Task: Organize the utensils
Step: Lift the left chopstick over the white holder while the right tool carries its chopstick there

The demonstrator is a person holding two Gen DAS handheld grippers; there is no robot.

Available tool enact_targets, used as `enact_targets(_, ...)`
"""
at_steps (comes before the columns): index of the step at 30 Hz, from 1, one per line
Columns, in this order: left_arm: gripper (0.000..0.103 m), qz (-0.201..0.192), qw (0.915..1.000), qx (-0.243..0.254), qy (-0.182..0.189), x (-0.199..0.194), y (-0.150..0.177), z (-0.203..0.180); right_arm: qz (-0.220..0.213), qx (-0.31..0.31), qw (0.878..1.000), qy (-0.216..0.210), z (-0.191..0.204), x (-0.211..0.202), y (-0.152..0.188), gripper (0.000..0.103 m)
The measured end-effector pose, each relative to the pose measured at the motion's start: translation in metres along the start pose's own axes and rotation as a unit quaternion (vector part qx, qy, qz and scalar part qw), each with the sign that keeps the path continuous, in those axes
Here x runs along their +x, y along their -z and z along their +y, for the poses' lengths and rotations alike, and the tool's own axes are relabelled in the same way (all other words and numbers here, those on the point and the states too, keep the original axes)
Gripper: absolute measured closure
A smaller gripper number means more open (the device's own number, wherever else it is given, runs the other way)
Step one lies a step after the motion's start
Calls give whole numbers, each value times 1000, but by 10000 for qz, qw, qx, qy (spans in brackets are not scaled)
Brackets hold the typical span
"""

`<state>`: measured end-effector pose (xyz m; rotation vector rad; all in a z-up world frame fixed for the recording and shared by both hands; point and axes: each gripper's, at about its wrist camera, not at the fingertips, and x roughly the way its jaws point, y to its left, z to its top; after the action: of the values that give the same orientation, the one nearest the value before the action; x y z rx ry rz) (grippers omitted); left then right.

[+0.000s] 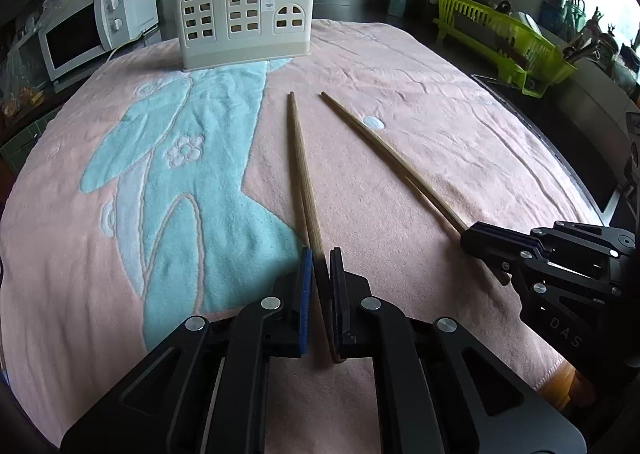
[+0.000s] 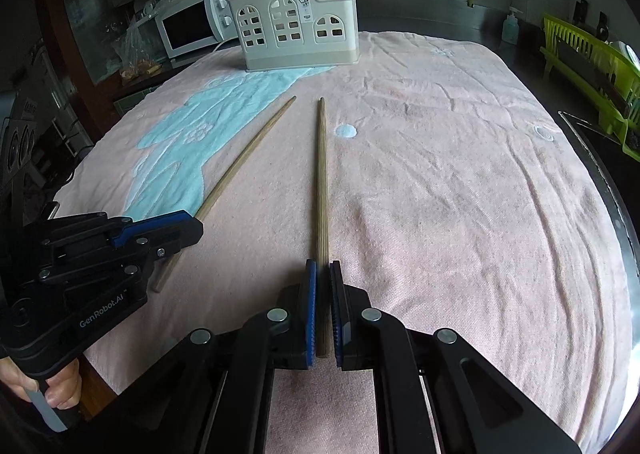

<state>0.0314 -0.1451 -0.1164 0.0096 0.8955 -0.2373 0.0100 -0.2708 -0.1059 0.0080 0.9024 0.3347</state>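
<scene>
Pink towel (image 1: pixel 420 125) covers the desk. Cream holder (image 1: pixel 244 15) stands far ahead of both grippers, sticks upright inside. Left gripper (image 1: pixel 319 294) pinched tight on the near end of one chopstick (image 1: pixel 301 165); long axis runs straight ahead toward the holder. Right gripper (image 2: pixel 323 310) likewise clamped on the second chopstick (image 2: pixel 322 173), pointing forward, flat on the towel.

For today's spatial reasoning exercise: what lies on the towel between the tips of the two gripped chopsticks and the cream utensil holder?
Only bare towel; both wrist views show nothing between the chopsticks and holder.
</scene>
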Motion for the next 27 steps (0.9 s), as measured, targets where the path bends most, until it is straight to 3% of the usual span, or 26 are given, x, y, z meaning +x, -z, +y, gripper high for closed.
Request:
enact_targets(7,97,-637,9971,-315,267,-38,-24,35,-592,-183,9980,72,10,-38,-26,96)
enact_targets(14,98,-1410,9880,-366,524,-66,-61,56,-1243,-298,9918,-61,15,-72,-81,96)
enact_targets(27,98,-1843,9816,-94,496,-84,-153,83,-1486,-453,9872,-370,2,-95,-211,97)
